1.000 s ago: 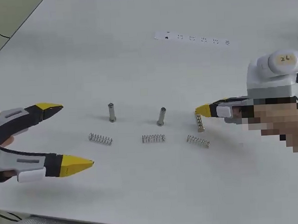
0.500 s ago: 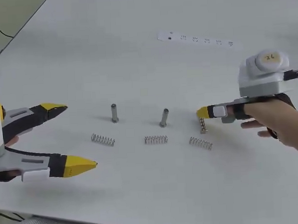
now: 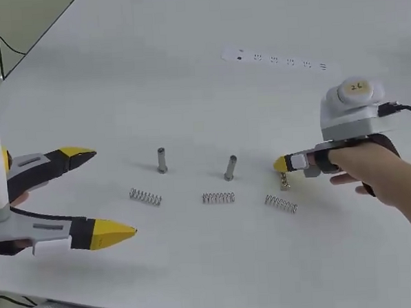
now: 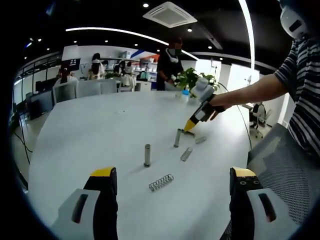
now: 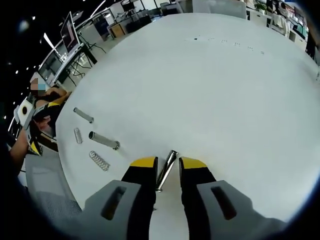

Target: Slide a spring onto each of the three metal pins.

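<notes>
Nearest, at 8 o'clock in the head view, the left gripper (image 3: 96,194) hangs over the white table (image 3: 198,278) with its jaws spread wide. Just past it, three springs lie flat in a row across the middle, each apart from the others: the left spring (image 3: 145,196), the middle spring (image 3: 218,197) and the right spring (image 3: 281,204). Behind them two pins stand upright and bare. The left pin (image 3: 162,160) is at about 1 o'clock from the left spring, and the middle pin (image 3: 230,168) at about 1 o'clock from the middle spring. At 3 o'clock the right gripper (image 3: 282,166), held in a hand (image 3: 361,170), has its jaws narrowed onto the third pin (image 3: 284,181). That pin hangs tilted under the yellow tips, at 12 o'clock from the right spring; in the right gripper view it slants between the two jaws. Farthest, at about 1 o'clock, a white power strip (image 3: 273,59) lies on the table.
</notes>
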A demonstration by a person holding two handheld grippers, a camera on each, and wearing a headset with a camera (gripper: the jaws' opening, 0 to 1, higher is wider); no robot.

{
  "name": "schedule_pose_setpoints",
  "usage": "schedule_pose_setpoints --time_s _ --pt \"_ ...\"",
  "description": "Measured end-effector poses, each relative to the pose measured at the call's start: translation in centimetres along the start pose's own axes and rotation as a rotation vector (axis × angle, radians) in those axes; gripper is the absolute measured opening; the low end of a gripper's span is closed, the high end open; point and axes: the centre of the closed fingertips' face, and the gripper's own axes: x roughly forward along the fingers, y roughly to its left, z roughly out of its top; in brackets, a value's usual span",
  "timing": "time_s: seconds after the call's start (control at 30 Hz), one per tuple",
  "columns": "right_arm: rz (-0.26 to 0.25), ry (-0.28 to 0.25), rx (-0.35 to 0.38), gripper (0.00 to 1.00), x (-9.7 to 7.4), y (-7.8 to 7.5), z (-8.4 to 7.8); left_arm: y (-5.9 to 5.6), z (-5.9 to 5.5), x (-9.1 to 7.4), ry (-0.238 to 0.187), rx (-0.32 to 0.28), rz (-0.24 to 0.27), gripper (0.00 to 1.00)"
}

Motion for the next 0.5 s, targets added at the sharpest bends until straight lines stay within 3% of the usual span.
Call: schedule_pose_setpoints --time_s 0.5 --pt "-0.032 0.036 -0.001 0.13 0.56 -0.11 -0.14 -0.01 -0.4 -0.03 0.006 -0.006 0.001 0.93"
